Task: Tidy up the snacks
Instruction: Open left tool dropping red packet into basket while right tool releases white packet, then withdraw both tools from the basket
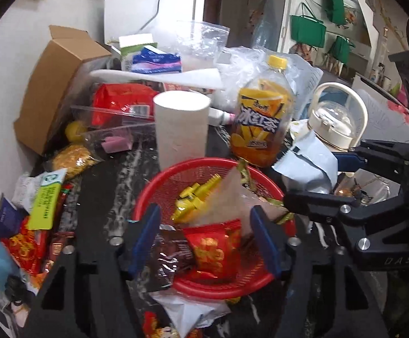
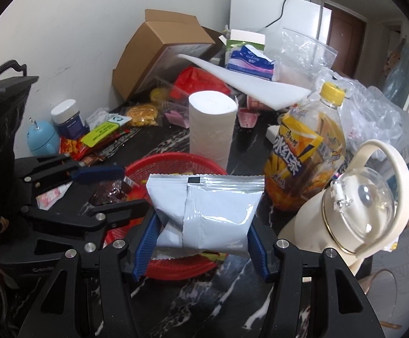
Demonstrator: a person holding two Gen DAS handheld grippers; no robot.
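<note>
Presently, nearest item: right gripper, jaws pinching a silver snack pouch by its lower sides, pouch upright between the blue pads, carried over the near rim of the red mesh basket.

Left gripper: jaws spread, nothing pressed between them. A red sweet packet and a dark brown wrapper lie loose in the gap, already inside the basket. Ahead of the jaws in the basket: yellow wrapped sweets and a clear packet.

Progress, as judged: several snacks collected; the silver pouch is not yet set down. Still outside: the pile of red and green packets left of the jaws, a white packet under the left gripper.

Pose: both grippers tilt downward, side by side, converging on the basket.

Beyond the jaws: paper roll, iced tea bottle, cream kettle, cardboard box, fridge.
</note>
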